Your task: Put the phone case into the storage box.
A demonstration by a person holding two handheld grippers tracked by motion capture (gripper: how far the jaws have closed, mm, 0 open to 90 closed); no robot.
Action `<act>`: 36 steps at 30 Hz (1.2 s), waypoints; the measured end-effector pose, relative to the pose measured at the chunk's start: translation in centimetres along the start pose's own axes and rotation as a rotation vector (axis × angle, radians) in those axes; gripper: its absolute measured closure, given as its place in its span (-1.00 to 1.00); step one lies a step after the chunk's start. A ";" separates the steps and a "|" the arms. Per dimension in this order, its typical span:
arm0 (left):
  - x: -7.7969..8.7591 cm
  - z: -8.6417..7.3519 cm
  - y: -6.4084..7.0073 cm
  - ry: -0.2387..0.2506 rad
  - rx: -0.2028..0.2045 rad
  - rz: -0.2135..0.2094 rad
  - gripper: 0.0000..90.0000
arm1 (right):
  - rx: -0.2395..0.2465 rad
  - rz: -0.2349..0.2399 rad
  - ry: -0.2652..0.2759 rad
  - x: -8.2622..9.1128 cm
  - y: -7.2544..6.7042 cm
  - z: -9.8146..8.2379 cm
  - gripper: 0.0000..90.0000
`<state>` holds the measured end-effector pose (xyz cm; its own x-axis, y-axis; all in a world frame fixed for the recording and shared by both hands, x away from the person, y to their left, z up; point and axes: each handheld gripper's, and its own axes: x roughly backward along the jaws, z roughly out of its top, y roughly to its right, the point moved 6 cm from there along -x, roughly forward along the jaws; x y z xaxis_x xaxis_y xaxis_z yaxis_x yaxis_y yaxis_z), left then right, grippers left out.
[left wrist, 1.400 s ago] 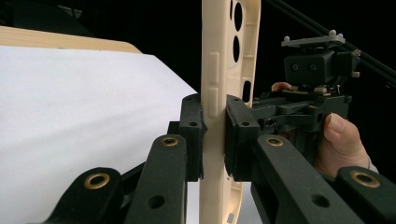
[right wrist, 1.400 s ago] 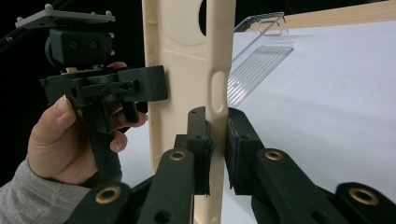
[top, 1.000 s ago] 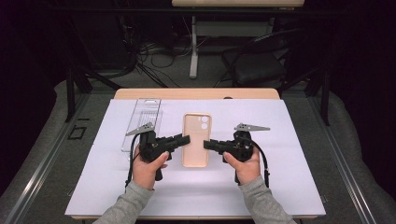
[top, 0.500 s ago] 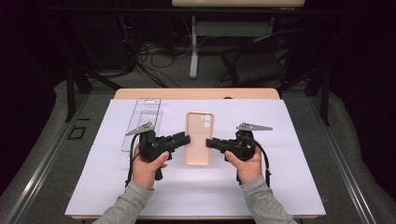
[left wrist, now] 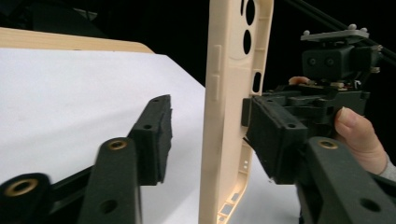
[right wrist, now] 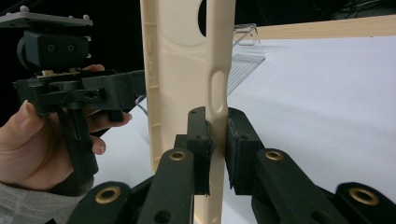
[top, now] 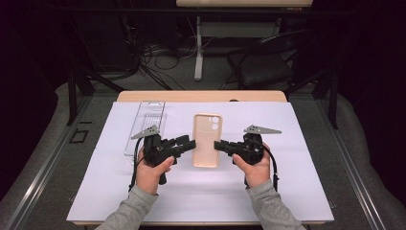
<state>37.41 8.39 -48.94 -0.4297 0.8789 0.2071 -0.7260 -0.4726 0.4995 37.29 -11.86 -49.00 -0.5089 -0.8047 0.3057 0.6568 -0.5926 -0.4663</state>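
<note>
The right hand-held gripper [right wrist: 215,154] pinches the phone case [top: 207,140] rim, steadying it on the desk [top: 297,191], while the left hand-held gripper [left wrist: 205,140], jaws just opening, straddles the other edge without pressing.

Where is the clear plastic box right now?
In the high view the clear plastic box lies on the white sheet, toward the back left, just behind the left claw.

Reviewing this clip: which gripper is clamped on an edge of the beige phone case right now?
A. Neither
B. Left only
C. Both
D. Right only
D. The right gripper pinches the phone case edge; the left gripper has just been opening and straddles the other edge with a gap.
</note>
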 end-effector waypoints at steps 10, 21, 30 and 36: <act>0.1 0.0 -0.6 -0.012 -0.031 0.052 -0.09 | 0.022 -0.031 -0.002 0.1 0.3 0.0 0.81; 0.2 0.2 -0.9 -0.008 -0.091 0.107 -0.13 | 0.040 -0.056 -0.002 0.1 0.4 0.0 0.81; 0.2 0.3 -1.0 -0.023 -0.117 0.132 -0.15 | 0.051 -0.067 0.000 0.1 0.5 0.0 0.81; 0.2 0.1 -0.9 -0.048 -0.113 0.137 -0.12 | 0.053 -0.071 0.001 0.1 0.4 0.0 0.81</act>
<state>38.06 9.06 -49.24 -0.5048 0.8064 0.3079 -0.7191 -0.5902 0.3668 37.50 -12.21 -49.18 -0.5560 -0.7607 0.3351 0.6475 -0.6491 -0.3993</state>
